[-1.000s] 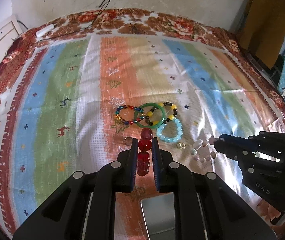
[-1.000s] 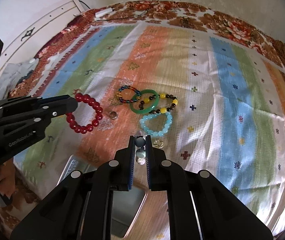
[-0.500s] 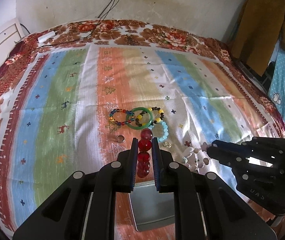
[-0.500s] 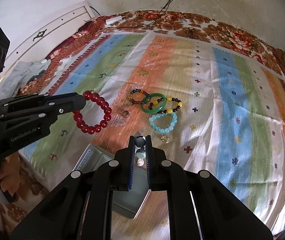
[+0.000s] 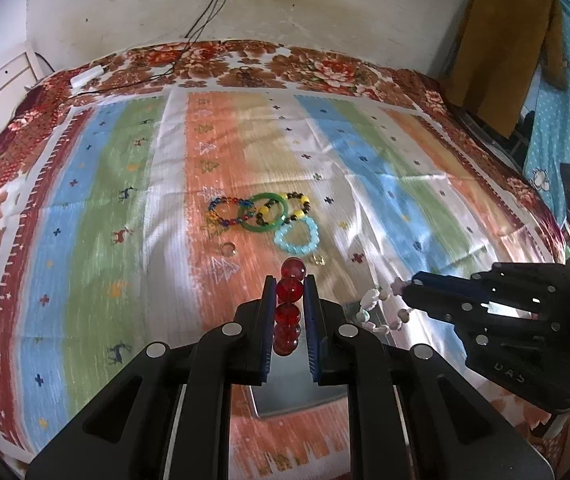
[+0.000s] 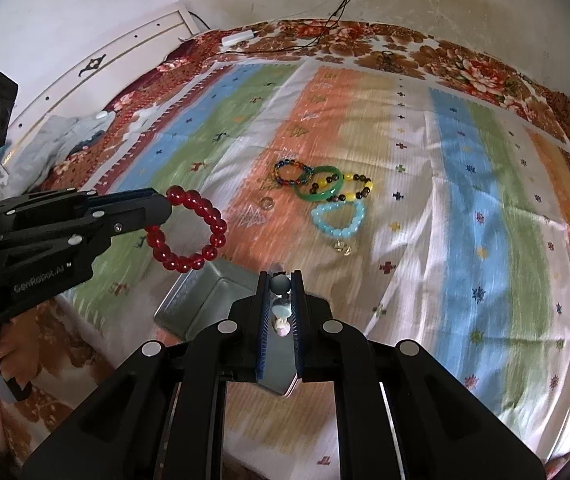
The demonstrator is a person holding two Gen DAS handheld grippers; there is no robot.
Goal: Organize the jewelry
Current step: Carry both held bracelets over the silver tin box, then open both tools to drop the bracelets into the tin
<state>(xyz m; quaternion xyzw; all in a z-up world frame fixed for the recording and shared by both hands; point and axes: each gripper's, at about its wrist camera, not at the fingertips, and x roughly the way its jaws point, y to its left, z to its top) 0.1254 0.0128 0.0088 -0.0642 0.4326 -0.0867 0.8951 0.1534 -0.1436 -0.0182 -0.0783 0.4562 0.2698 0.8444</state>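
My left gripper [image 5: 289,280] is shut on a red bead bracelet [image 5: 288,312], held in the air; the bracelet also shows in the right wrist view [image 6: 189,236]. My right gripper [image 6: 280,280] is shut on a pale bead bracelet [image 6: 281,312], which also shows in the left wrist view [image 5: 381,308]. Both hang over a metal tin [image 6: 205,300] near the front edge of the bed. On the striped cloth lie a multicolour bead bracelet [image 5: 225,210], a green bangle [image 5: 265,212], a yellow-and-brown bracelet [image 5: 299,206], a light blue bracelet [image 5: 297,236] and small rings [image 5: 227,249].
The striped cloth [image 5: 85,220] covers a floral bedspread [image 5: 245,64]. A white power strip [image 5: 87,76] with cables lies at the far edge by the wall. Clothes hang at the right [image 5: 505,40]. A white headboard [image 6: 85,72] stands at the left.
Both grippers have drawn back and up from the jewelry pile, each carrying its bracelet. The metal tin has come into fuller view beneath them.
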